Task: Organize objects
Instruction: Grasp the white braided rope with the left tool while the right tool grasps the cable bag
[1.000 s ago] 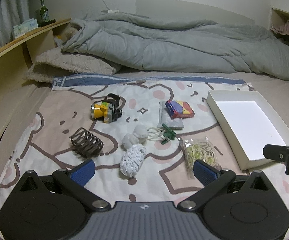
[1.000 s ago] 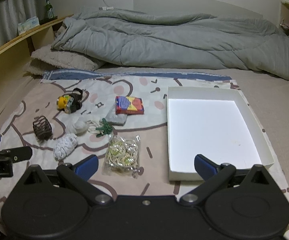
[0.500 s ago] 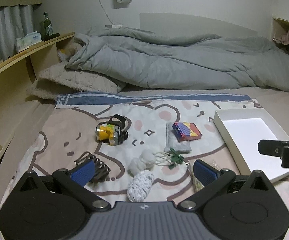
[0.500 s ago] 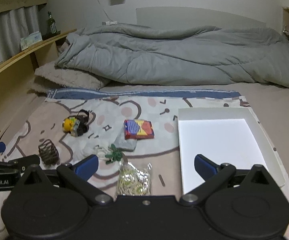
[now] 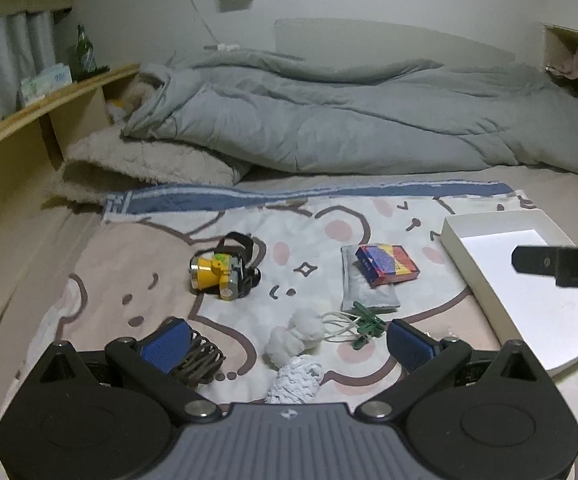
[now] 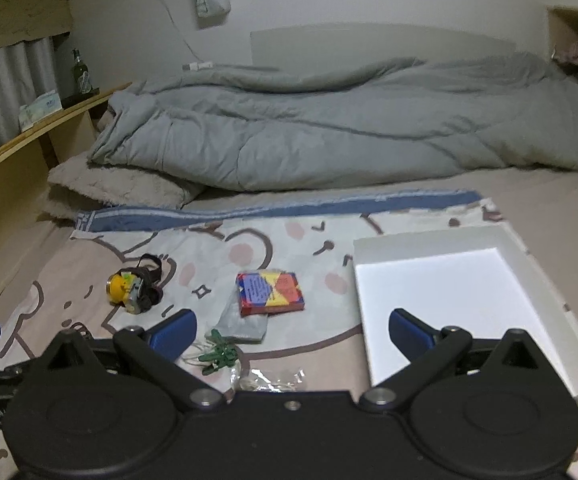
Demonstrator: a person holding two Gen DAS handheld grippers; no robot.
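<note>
Tray (image 6: 429, 246): lay bare at blanket's right edge.
Grippers: left gripper (image 5: 285, 340) and right gripper (image 6: 291, 326) gaped, carrying nothing.
Left: headlamp (image 5: 219, 274), card box (image 5: 387, 266), all else unsorted.

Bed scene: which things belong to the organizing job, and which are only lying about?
For the job:
yellow headlamp
colourful card box
grey pouch
green clips
white tray
left gripper, right gripper, both open and holding nothing

Only lying about:
grey duvet
green bottle
tissue box
</note>
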